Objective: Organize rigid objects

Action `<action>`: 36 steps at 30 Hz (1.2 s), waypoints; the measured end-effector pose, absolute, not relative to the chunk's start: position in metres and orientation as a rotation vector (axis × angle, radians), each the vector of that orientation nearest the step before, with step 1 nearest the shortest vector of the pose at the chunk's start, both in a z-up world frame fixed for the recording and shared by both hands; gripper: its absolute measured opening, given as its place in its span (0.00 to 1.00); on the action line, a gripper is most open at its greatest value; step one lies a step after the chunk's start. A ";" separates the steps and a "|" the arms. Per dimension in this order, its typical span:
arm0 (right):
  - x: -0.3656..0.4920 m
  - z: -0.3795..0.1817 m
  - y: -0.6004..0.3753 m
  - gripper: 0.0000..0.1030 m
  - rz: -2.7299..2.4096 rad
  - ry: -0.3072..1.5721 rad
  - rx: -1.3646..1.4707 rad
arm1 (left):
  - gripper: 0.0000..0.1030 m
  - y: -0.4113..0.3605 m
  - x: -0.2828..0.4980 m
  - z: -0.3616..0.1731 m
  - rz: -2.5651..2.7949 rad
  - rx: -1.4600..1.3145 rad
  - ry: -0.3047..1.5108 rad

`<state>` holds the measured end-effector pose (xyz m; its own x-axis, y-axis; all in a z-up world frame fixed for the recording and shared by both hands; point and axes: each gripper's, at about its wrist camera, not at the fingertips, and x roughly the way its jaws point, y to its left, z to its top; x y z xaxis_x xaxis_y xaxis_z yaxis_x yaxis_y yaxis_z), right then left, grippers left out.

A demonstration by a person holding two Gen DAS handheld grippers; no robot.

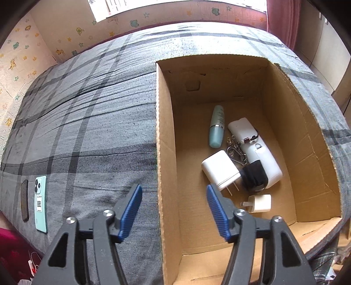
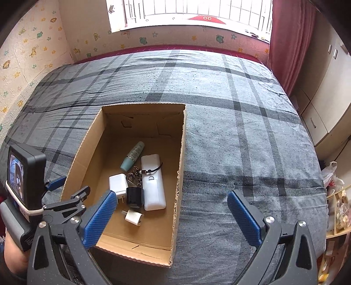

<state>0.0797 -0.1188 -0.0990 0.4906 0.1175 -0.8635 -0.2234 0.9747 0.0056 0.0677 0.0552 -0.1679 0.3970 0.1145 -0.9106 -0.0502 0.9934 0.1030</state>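
left gripper (image 1: 174,209): fingers spread wide, nothing between them; hangs over the near-left wall of the box, one finger above the bed, the other above the box floor. Reads as empty and free for the next pick.
right gripper (image 2: 173,213): spread wide too, empty; straddles the box's right wall, left finger over the box contents, right finger over the bed.
cardboard box (image 1: 166,140): open top, sits on the bed, serves as the collection bin, so the small rigid items are gathered loose at its near end.
box contents: teal bottle (image 1: 216,127) lying on its side; white remote (image 1: 256,151) lying flat with a black cord across it; key ring (image 1: 235,150) between bottle and remote, touching both as far as I can tell; large white charger (image 1: 220,170) with prongs toward the camera; black block (image 1: 254,176) against the remote, identity unclear; small white plug (image 1: 260,203) nearest, apart from the pile.
still outside: teal phone (image 1: 41,203) face down on the bed, well left of the box; dark flat case (image 1: 24,200) just beside it. Likely next to go in, closest to the left side.
bed (image 1: 87,120): grey plaid sheet, soft and wrinkled, so the box may sit unevenly.
room: cartoon wallpaper (image 2: 33,54), barred window (image 2: 188,13), red curtain (image 2: 285,43), pale cabinets (image 2: 324,92) at right.
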 end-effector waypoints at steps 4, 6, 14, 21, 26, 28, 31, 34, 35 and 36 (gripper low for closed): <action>0.074 -0.095 -0.121 1.00 0.207 1.025 -0.106 | 0.87 0.051 0.057 -0.148 0.097 0.034 1.118; 0.071 -0.093 -0.121 1.00 0.210 1.026 -0.110 | 0.93 0.049 0.051 -0.139 0.104 0.022 1.103; 0.057 -0.080 -0.123 1.00 0.209 1.011 -0.121 | 1.00 0.035 0.030 -0.107 0.086 0.017 1.051; 0.043 -0.064 -0.130 1.00 0.201 0.988 -0.111 | 1.00 0.023 0.012 -0.081 0.067 0.021 1.026; 0.034 -0.054 -0.133 1.00 0.207 0.967 -0.114 | 1.00 0.016 0.000 -0.068 0.064 0.023 1.009; 0.032 -0.051 -0.134 1.00 0.205 0.962 -0.111 | 1.00 0.013 -0.004 -0.063 0.062 0.033 0.996; 0.028 -0.047 -0.136 1.00 0.201 0.956 -0.112 | 1.00 0.009 -0.010 -0.057 0.064 0.042 0.986; 0.023 -0.044 -0.136 1.00 0.206 0.951 -0.114 | 1.00 0.007 -0.013 -0.055 0.070 0.051 0.986; 0.022 -0.044 -0.136 1.00 0.209 0.951 -0.115 | 1.00 0.006 -0.014 -0.054 0.067 0.049 0.986; 0.021 -0.043 -0.136 1.00 0.209 0.950 -0.115 | 1.00 0.006 -0.015 -0.054 0.064 0.043 0.988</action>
